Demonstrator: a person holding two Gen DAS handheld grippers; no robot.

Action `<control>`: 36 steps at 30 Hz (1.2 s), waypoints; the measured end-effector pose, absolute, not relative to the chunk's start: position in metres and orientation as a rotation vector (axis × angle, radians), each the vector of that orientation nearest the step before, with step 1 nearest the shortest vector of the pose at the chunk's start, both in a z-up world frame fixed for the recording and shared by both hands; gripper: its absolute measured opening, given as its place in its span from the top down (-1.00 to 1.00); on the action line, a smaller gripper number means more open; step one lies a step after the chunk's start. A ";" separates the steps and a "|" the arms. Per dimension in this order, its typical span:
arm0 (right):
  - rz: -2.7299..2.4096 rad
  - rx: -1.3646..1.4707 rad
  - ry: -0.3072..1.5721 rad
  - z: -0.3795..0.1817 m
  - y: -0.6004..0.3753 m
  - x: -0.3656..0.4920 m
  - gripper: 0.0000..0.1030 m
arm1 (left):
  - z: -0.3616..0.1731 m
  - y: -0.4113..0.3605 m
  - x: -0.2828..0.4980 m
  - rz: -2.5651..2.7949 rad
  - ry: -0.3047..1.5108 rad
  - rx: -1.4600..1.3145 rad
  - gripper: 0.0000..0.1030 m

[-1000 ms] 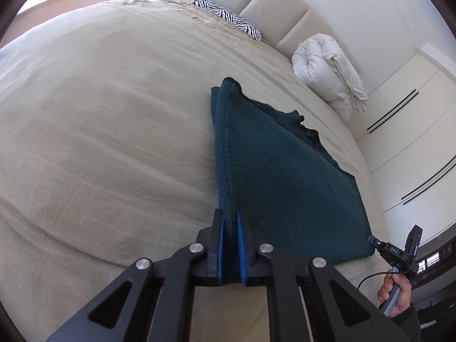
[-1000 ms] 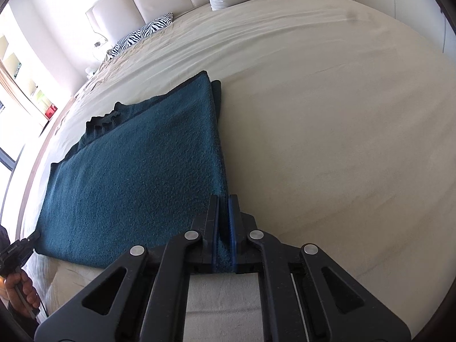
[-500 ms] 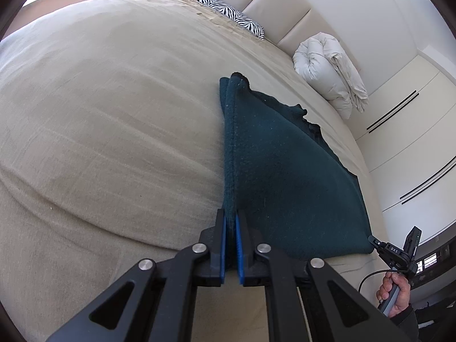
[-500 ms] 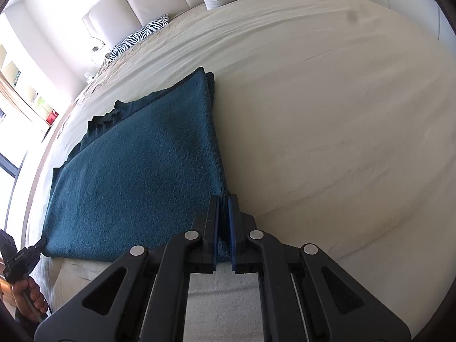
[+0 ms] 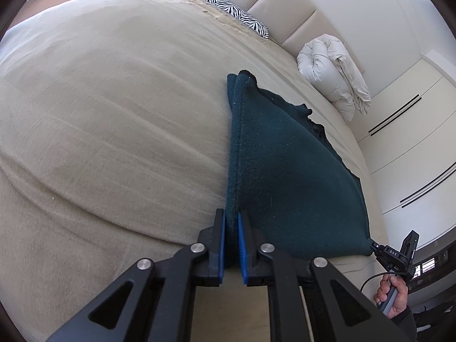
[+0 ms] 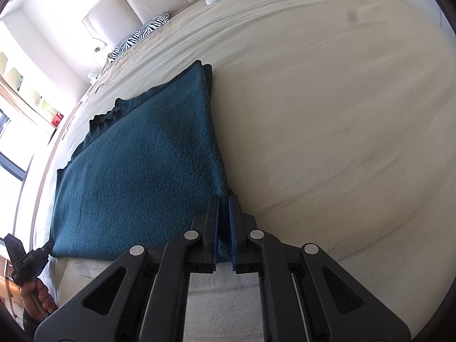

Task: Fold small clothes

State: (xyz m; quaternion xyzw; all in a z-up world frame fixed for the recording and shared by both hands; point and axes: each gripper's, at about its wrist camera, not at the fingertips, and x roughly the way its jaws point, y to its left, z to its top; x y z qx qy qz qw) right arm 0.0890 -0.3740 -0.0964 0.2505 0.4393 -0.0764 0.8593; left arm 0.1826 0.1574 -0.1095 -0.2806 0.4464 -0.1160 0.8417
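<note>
A dark teal fleece garment lies folded in layers on the beige bed. My left gripper is shut on its near left corner. My right gripper is shut on its near right corner; the garment spreads away to the left in that view. Both near corners are pinched between blue pads and held just above the bedcover. The far edge rests on the bed, with a ribbed cuff or hem showing at the far side. The right gripper also shows at the garment's other corner in the left wrist view.
The beige bedcover stretches wide around the garment. A zebra-print pillow and a rolled white duvet lie by the padded headboard. White wardrobe doors stand to the right. Shelves and a window lie past the bed's left side.
Both grippers have kept their grip on the garment's near corners and drawn it a little toward the near edge of the bed; the cloth lies flatter and more stretched.
</note>
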 end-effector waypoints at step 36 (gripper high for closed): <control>0.204 1.157 0.725 -0.142 -0.343 0.283 0.60 | -0.105 0.068 0.365 -0.330 0.858 -0.429 0.07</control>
